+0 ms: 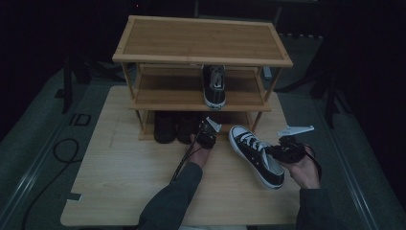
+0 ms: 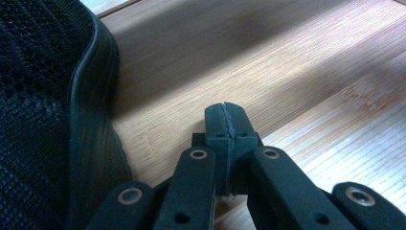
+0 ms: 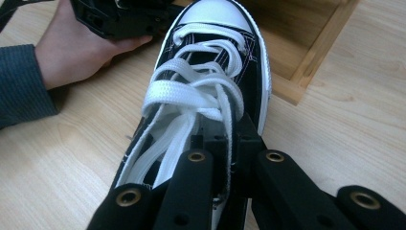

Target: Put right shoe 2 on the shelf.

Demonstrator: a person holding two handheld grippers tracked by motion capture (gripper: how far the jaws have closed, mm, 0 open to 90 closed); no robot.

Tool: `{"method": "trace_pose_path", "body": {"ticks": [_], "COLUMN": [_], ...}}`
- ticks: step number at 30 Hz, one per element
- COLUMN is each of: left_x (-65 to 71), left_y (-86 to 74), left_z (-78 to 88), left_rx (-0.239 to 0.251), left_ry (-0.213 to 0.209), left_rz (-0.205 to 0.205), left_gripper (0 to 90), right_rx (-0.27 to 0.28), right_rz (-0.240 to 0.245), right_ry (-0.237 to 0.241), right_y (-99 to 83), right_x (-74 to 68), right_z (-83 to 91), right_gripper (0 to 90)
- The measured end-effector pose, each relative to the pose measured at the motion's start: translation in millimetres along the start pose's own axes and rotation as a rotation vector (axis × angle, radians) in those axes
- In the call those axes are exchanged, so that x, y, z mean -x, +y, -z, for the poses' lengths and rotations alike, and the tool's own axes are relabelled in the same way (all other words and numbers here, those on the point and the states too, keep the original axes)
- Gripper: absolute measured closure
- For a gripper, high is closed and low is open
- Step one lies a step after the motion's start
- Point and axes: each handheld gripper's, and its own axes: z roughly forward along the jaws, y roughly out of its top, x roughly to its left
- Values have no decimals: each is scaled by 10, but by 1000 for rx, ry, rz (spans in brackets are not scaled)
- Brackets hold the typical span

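The sneaker is made of black canvas with woven white laces and a smooth rubber toe cap. The rack and table are seen as matt, grained wood.

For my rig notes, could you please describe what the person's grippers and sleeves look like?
Both the left gripper and the right gripper are black, with linkage arms pinned by brass-coloured rivets. Each carries a grey three-cornered plate and trails a dark cable. The sleeves are dark grey-green.

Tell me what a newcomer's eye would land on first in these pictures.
First the black sneaker with white laces, lying on the table in front of the rack, with the right gripper shut on its side wall by the laces. Then the wooden shoe rack, with a matching sneaker on its middle shelf and dark shoes at the bottom.
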Motion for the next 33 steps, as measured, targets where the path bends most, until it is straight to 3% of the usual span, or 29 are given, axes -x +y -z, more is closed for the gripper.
{"method": "trace_pose_path", "body": {"ticks": [15,33], "left_x": [-5,-10], "left_y": [1,0], "left_z": [1,0], "left_rx": [-1,-1], "left_ry": [-3,-8], "left_rz": [3,6], "left_gripper": [900,900], "right_rx": [2,1], "right_rz": [98,154], "right_ry": [29,60], "right_y": [152,323], "right_x": [-20,8], "right_z": [74,213], "right_gripper": [883,883]}}
